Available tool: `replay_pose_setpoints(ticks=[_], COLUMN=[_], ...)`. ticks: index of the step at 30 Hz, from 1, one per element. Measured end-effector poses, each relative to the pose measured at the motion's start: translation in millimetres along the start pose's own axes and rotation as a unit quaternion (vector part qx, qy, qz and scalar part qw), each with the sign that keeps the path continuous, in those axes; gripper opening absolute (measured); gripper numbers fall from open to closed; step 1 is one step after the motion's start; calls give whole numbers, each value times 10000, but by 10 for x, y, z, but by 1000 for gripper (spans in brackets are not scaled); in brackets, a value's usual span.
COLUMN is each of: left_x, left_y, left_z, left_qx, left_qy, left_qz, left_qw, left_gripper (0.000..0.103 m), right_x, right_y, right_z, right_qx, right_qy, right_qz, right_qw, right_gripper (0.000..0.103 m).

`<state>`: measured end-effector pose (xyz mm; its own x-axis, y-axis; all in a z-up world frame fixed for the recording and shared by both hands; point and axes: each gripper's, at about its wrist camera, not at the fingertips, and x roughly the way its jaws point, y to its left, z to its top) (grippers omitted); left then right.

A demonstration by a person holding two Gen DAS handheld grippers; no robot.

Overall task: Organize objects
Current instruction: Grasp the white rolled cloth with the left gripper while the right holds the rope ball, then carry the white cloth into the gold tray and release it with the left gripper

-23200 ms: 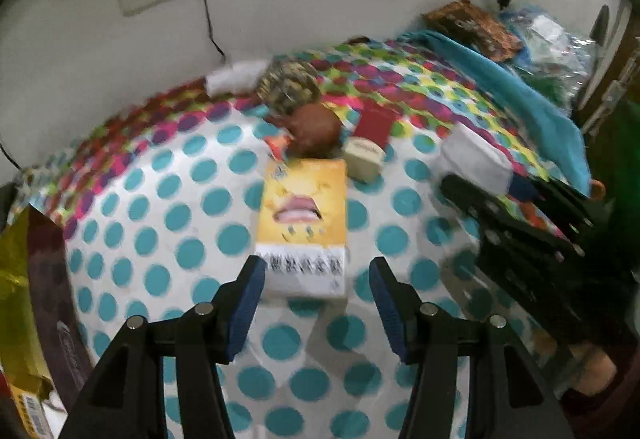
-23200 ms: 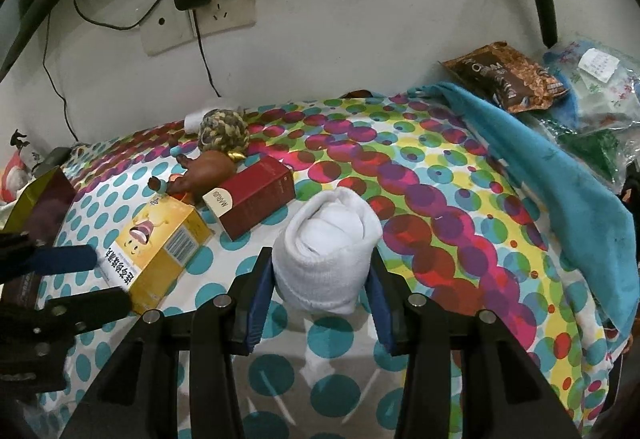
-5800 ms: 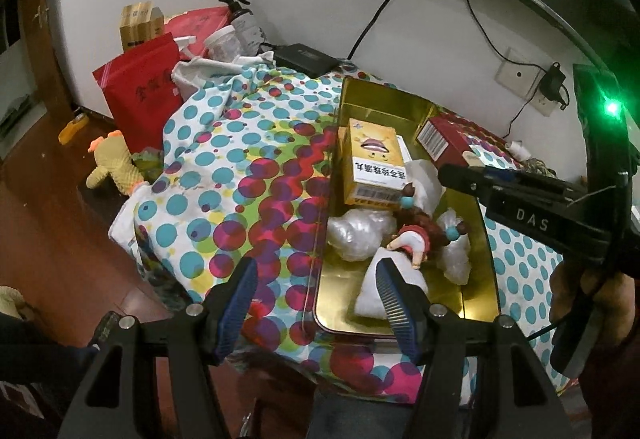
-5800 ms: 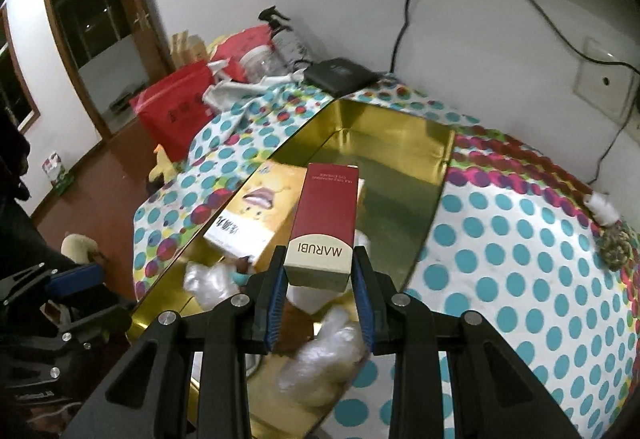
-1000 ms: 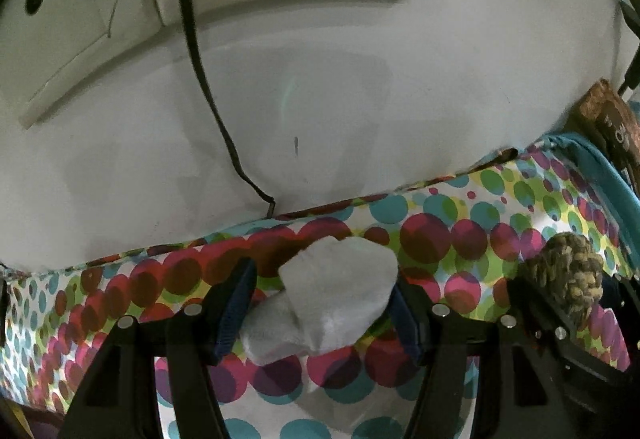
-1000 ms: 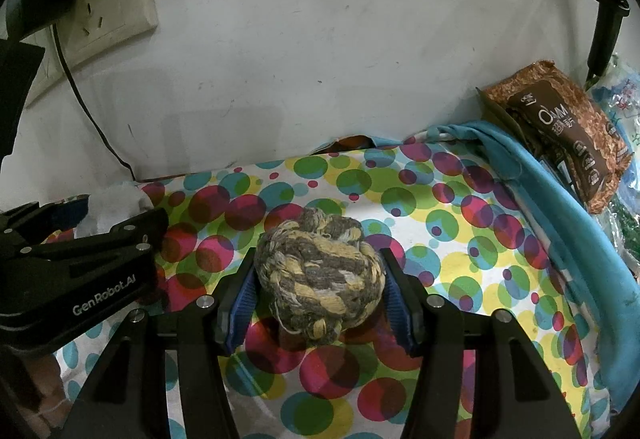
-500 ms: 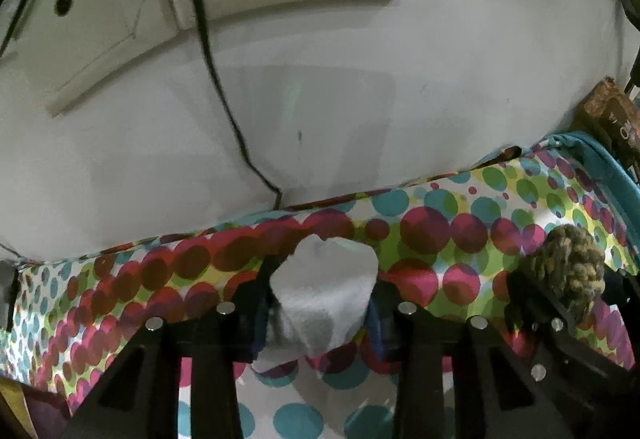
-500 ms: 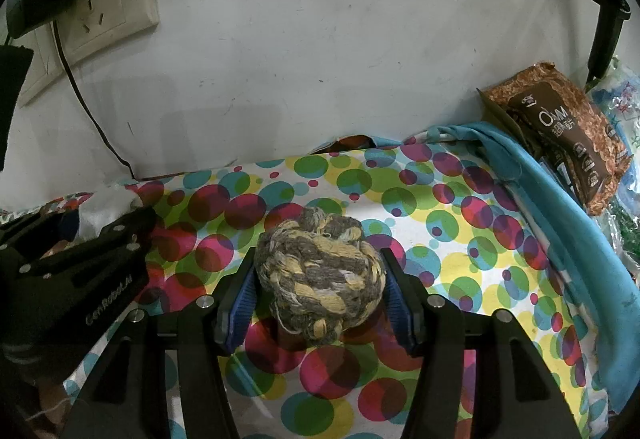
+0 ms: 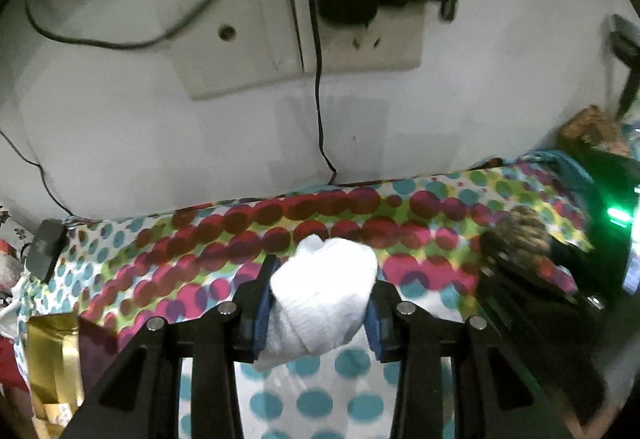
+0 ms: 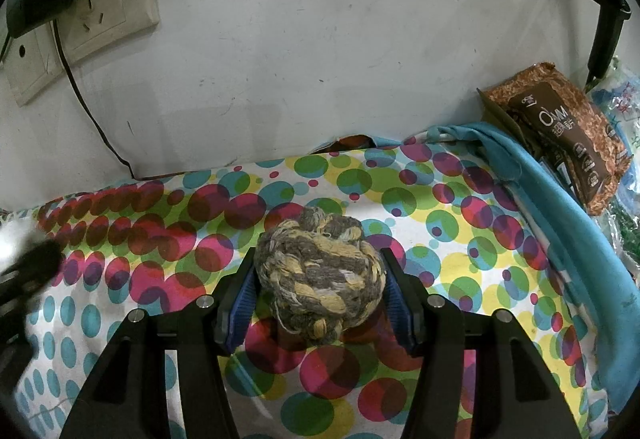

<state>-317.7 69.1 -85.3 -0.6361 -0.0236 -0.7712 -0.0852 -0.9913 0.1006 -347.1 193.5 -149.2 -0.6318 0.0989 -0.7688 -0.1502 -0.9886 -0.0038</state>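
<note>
Item 1, left gripper: jaws pinching the white rolled cloth from both sides. Half a second ago the cloth sat between closing jaws low over the dotted tablecloth; the view has since pulled back from the wall, and the cloth appears raised off the counter. Judged: pick-up made, cloth ready to be carried off.

Item 2, right gripper: jaws pressed against both flanks of the braided rope ball. Framing is nearly unchanged over the last second; the ball seems to rest on the tablecloth or just above it. Which, cannot be told.

Item 3, gold tin: only a corner shows at the lower left edge of the left view. Judged the likely destination for both items; its contents are out of sight.

Unclear: the left view is motion-blurred. There the rope ball and the right gripper show only as a dark smear at right. In the right view the left gripper is a blurred black shape at the left margin. The undersides of cloth and ball are hidden.
</note>
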Motion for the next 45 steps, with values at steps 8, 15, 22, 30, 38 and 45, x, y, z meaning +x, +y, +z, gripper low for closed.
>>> replay_pose_setpoints(ticks=[8,15,22,30,38,45], left_x=[-540,-1156,-1553,-1820,-1653,-1492], left_y=[136,500,1207,1840,1876,1917], left_z=[-257,-697,-1184,-1888,-2049,-1818], left_qx=[-89,-545,-1126,-1890,-1870,-1892], left_qy=[-134,-195,3,401,629,462], left_qz=[-31,220,926,927,721,652], left_qw=[9999,9981,9893,9768,9777,9787], left_gripper=[38,38,38,39,39,39], right_x=[8,68,138,162,160,146], right_y=[41,14,-278,-287,-268,-229], right_z=[19,66,148,164,170,173], right_qx=[-2,-6,-11,6,11,-7], right_qy=[3,9,13,86,117,120], right_qz=[-2,-7,-13,-53,-36,-55], right_qw=[10000,10000,10000,9999,9999,9999], right_gripper=[55,55,55,55,54,54])
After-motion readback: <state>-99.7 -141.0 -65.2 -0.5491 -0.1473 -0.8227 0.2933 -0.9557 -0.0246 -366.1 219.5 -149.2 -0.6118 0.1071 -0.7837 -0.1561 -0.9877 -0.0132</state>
